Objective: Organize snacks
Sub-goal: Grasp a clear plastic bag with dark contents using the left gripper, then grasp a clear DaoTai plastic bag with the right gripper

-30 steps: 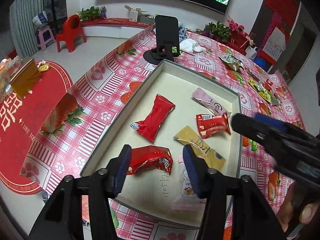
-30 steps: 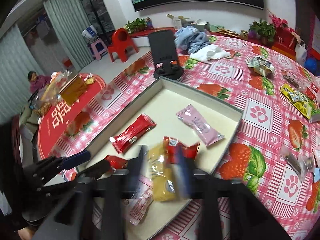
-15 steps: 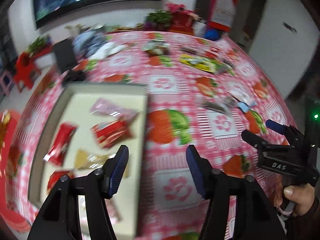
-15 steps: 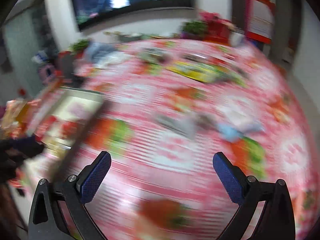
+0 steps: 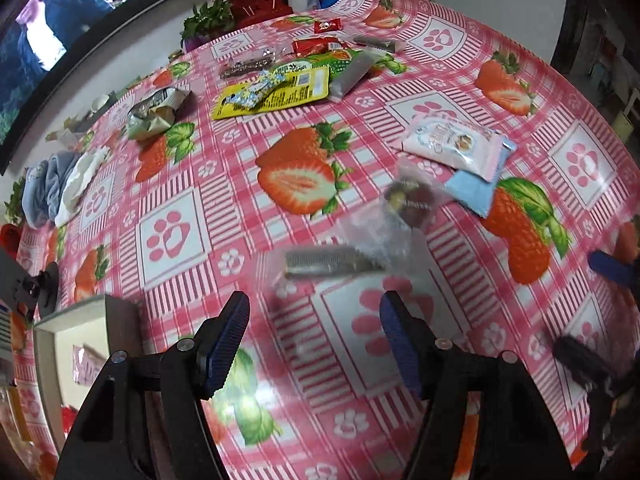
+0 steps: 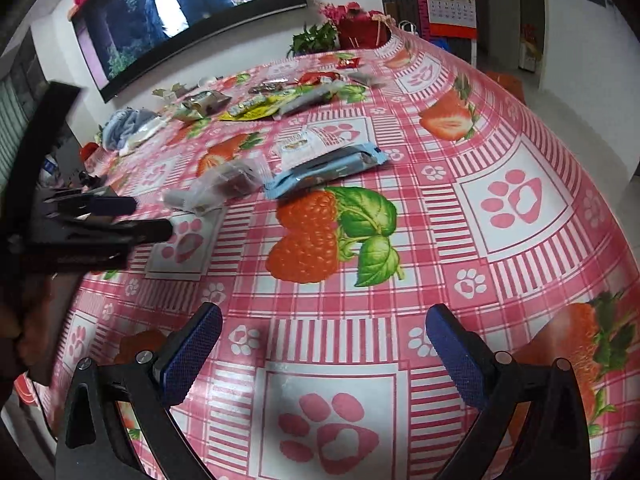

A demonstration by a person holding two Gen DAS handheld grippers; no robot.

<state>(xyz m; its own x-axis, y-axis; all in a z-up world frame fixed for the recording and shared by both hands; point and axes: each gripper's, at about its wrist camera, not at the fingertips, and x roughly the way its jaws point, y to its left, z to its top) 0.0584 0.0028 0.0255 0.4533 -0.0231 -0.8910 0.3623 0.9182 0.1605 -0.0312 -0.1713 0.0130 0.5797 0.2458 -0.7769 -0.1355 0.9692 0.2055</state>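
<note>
While both grippers tilt downward, left gripper [image 5: 314, 344] fingers have just widened

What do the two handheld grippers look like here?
Both are alike. The left gripper and the right gripper each have angular black plastic arms held by silver rivets, ending in flat fingers faced with blue textured pads. No cables or sleeves show; markings are too blurred to read.

Home living room. Big wall television [image 6: 192, 12] playing above low ledge. Round table under strawberry-and-paw-print plastic tablecloth [image 6: 400, 240], scattered with snack packets [image 5: 280, 88]. Wall calendar [image 6: 450, 0] hanging by doorway, potted flowers [image 6: 356, 20] at table's far edge, crumpled clothes [image 5: 52, 184] heaped on tabletop.
</note>
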